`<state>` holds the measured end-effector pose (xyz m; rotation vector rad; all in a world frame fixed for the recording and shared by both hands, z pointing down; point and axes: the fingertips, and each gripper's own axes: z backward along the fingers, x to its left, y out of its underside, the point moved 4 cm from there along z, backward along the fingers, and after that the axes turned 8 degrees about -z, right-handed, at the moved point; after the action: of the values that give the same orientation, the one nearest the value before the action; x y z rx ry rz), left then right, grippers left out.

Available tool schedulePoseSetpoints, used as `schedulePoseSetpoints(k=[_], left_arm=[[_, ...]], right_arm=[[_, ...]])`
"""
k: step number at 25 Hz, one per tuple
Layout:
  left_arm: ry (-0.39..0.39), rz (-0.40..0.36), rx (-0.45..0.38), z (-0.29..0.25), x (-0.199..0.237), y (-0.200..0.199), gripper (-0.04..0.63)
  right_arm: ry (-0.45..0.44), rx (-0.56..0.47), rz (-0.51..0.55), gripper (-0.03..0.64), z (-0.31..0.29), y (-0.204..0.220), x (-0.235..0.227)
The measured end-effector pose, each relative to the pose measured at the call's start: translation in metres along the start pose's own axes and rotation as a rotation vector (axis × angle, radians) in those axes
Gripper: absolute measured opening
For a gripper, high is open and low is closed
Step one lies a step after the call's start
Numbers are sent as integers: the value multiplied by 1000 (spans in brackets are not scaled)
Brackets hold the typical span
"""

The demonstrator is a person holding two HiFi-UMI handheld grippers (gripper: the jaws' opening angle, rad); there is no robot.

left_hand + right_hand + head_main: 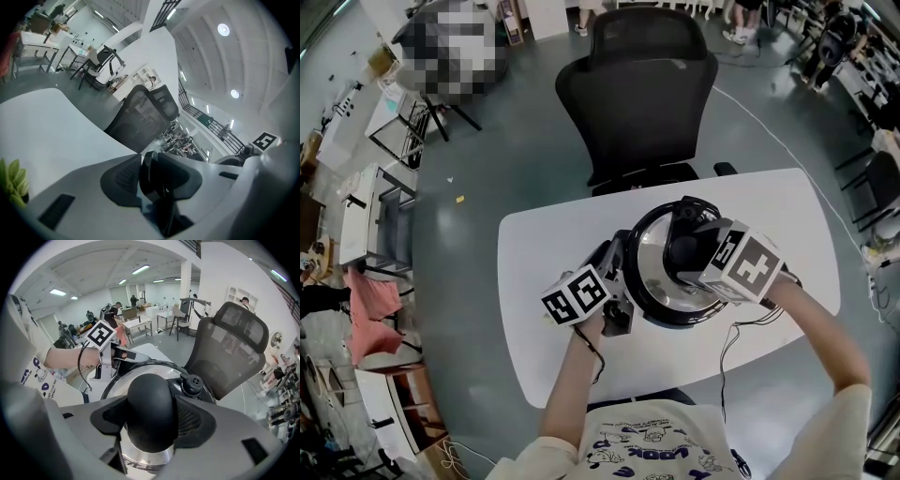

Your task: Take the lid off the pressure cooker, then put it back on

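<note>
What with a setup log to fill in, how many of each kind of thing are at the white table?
table: 1
pressure cooker with its lid: 1
grippers, left gripper and right gripper: 2
office chair: 1
Total: 5

Bare table (546,251) flanks the cooker (652,261); chair (642,84) stands behind.

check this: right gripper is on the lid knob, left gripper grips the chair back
Wrong about the left gripper: it grips the cooker handle, as the left gripper view shows. The right gripper is indeed on the lid knob.
</note>
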<state>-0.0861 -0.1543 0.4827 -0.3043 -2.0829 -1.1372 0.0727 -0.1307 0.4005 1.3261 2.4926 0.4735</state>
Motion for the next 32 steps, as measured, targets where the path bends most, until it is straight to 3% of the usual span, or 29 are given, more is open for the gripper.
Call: schedulePoseSetpoints(k=[12,32], left_arm=[[0,-3,2,2,0,1,121],[-26,-24,-1,1,0,1,124]], right_arm=[[50,-29,-51,311,1,1,0],[249,-86,-455,310,2,3,-9]])
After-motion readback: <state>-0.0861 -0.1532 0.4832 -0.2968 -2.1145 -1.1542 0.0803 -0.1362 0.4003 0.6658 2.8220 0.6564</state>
